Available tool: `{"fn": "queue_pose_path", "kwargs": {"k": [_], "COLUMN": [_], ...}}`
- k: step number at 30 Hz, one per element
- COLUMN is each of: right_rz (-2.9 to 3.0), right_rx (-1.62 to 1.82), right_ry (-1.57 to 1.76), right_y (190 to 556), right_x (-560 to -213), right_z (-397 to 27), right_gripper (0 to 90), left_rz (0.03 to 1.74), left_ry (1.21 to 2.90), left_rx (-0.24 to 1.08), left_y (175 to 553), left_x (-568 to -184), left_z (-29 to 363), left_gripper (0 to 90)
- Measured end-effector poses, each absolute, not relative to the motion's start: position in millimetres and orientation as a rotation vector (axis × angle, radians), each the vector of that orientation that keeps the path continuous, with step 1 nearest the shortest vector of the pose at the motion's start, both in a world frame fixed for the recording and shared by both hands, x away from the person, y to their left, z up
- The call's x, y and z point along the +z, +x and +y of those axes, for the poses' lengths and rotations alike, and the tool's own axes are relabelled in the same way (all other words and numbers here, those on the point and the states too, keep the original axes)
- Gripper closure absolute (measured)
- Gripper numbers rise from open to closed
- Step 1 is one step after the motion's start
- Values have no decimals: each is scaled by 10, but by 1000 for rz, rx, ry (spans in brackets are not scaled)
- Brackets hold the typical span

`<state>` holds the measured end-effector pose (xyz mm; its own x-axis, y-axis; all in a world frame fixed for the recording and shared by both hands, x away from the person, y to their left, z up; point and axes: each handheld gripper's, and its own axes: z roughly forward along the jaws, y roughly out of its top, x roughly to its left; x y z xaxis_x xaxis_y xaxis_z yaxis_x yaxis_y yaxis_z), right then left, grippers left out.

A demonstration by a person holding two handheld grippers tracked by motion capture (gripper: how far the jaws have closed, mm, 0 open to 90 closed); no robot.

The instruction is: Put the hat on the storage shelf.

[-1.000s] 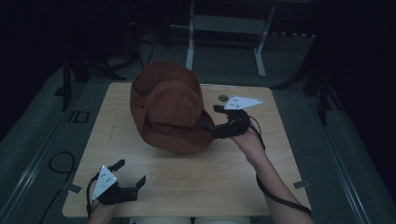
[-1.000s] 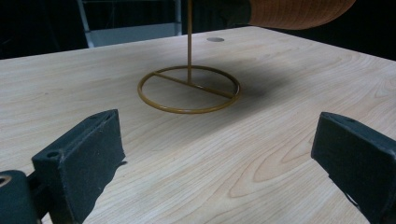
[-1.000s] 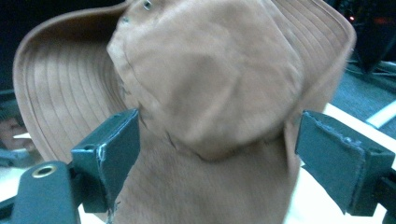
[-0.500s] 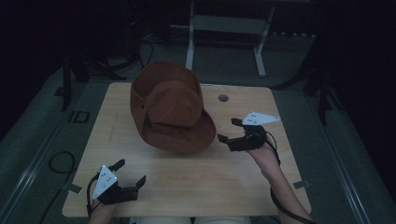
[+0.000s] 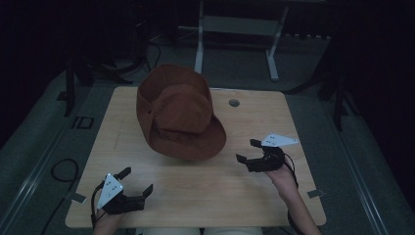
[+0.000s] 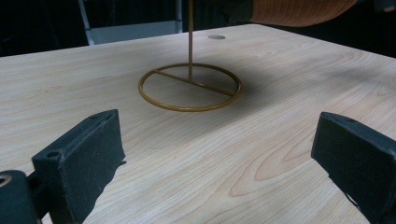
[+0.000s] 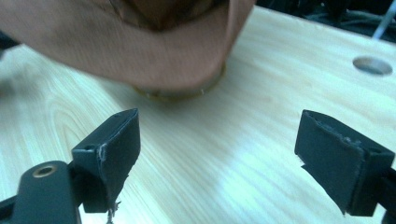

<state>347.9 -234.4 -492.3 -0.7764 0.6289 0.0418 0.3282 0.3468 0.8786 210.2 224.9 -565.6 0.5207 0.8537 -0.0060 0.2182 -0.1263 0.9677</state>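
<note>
A brown brimmed hat (image 5: pixel 178 117) hangs tilted on a thin gold stand, above the middle of the wooden table (image 5: pixel 205 191). The stand's ring base (image 6: pixel 190 87) and upright rod rest on the tabletop ahead of my left gripper; the hat's brim (image 6: pixel 299 10) shows at the top. My left gripper (image 5: pixel 136 181) sits open at the front left of the table, holding nothing. My right gripper (image 5: pixel 248 151) is open to the right of the hat, clear of the brim (image 7: pixel 140 42), with nothing between its jaws.
A round cable hole (image 5: pixel 234 103) lies in the table behind and right of the hat. A white desk frame (image 5: pixel 240 29) stands on the floor beyond the table. Cables (image 5: pixel 61 171) trail on the floor at left.
My right gripper has let go of the hat's brim and pulled back to the right and toward the front. The left gripper has stayed in place.
</note>
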Motion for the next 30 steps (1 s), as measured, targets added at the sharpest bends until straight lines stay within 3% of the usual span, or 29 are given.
{"fn": "queue_pose_path", "kwargs": {"k": [30], "right_rz": [2215], "right_rx": [1258], "right_ry": [1052], "right_y": [3281], "right_x": [-5562], "right_z": [-2930], "right_gripper": [138], "left_rz": [955], "left_ry": [1641], "left_rx": [671], "left_y": [2139], "left_x": [-5692], "left_z": [2273], "left_gripper": [29]}}
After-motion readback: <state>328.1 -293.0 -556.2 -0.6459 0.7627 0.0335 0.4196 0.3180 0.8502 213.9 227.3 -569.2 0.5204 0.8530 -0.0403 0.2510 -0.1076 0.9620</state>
